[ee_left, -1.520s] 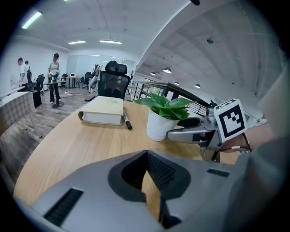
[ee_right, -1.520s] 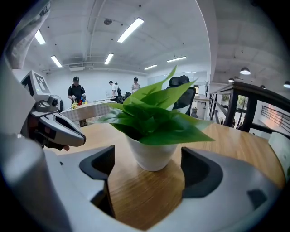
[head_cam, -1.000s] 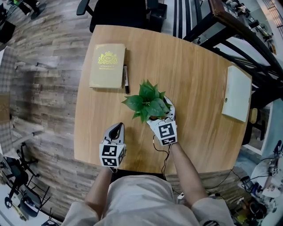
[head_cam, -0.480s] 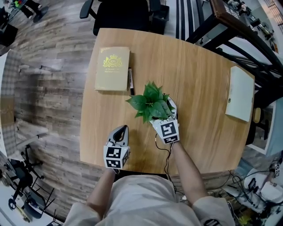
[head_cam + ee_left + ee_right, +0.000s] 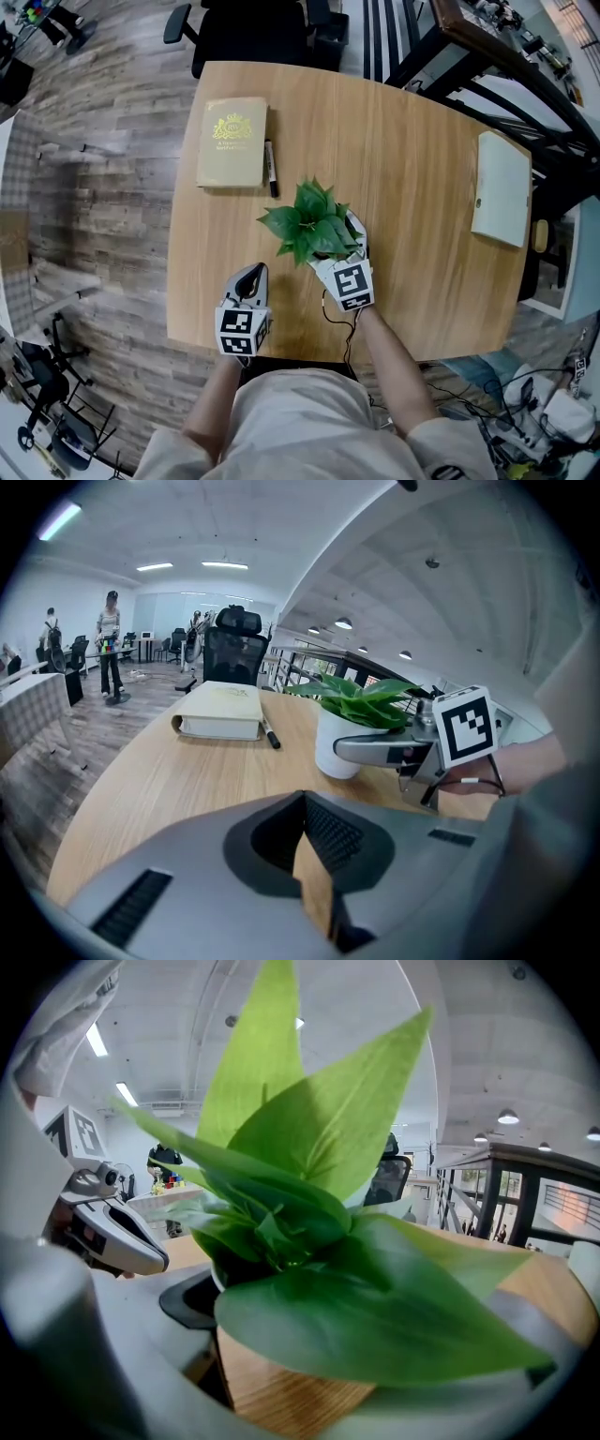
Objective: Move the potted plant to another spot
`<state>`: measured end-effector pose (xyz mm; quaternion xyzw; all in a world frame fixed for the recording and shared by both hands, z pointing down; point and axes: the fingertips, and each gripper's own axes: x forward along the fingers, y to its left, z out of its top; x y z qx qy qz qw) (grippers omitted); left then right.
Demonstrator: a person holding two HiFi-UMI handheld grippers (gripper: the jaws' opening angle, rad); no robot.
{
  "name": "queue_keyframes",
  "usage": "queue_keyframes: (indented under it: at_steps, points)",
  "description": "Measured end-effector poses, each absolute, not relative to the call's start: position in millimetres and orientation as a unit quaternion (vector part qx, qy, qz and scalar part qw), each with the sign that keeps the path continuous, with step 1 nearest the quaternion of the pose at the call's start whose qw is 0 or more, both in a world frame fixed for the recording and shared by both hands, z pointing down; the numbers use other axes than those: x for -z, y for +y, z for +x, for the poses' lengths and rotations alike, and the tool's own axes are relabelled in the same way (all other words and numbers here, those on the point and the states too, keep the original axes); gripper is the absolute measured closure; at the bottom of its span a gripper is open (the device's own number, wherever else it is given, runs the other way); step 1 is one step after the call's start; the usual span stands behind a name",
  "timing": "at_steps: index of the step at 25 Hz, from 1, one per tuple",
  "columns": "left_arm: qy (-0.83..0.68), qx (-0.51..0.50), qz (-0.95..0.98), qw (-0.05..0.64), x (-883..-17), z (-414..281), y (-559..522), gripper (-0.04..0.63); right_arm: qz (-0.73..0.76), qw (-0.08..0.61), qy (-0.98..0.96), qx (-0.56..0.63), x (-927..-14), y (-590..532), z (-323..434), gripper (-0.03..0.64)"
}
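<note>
1. The left gripper [image 5: 251, 274] is a smooth grey moulded plastic shell, tapering to a rounded nose, with narrow dark slots [image 5: 131, 907] on top.
2. Black ribbed pads [image 5: 333, 836] line the inner faces of its jaws.
3. It carries a white cube with black square markers [image 5: 238, 328].
4. The right gripper [image 5: 356, 242] has the same grey shell and its own marker cube [image 5: 350, 285]; a thin black cable [image 5: 348, 339] trails from it.
5. The person wears a beige short-sleeved top [image 5: 291, 422].

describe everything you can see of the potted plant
The potted plant has broad, pointed, glossy green leaves fanning out over a small, smooth white pot, ceramic or plastic by its look. It stands upright near the middle of the wooden table, toward the person's edge, its base seemingly on the surface. The right gripper clasps the pot below the leaves. Nothing else touches it.
</note>
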<state>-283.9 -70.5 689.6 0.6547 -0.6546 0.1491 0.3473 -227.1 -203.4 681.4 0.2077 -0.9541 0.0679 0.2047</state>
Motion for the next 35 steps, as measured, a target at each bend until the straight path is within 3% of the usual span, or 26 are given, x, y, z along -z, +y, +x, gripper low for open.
queue_keyframes:
  at_steps: [18,35]
  points:
    - [-0.672,-0.141,0.659,0.308,-644,-251,-35,0.584,0.192,0.144,-0.969,-0.061,-604,-128,-192,0.109]
    - [-0.715,-0.123,0.653,0.218,-549,-250,-15,0.584,0.173,0.071,-0.982,-0.023,-512,-100,-172,0.109]
